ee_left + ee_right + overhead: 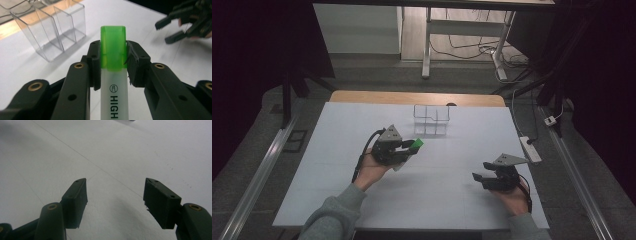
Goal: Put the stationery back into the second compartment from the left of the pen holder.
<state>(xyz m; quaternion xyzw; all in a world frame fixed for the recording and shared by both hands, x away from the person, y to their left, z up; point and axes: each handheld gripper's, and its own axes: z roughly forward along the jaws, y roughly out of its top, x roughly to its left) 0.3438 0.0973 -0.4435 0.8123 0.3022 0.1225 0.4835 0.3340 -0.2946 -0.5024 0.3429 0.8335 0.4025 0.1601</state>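
Left gripper (113,62) holds a green-capped highlighter (113,72) above the desk (362,125).
Its jaws clamp the marker near the clear organizer (50,32); the right gripper (115,200) rests low with jaws apart, holding nothing.

Highlighter (113,75): white barrel, translucent green cap, black lettering "HIGH".
Two-jaw left gripper (113,53): black, brass-coloured rivets.
Two-jaw right gripper (115,195): black; grey plate on top.
Compartment organiser (431,119), far: clear plastic.
Table (337,165): white top, wooden far edge.
Sleeves (334,212): grey-green.
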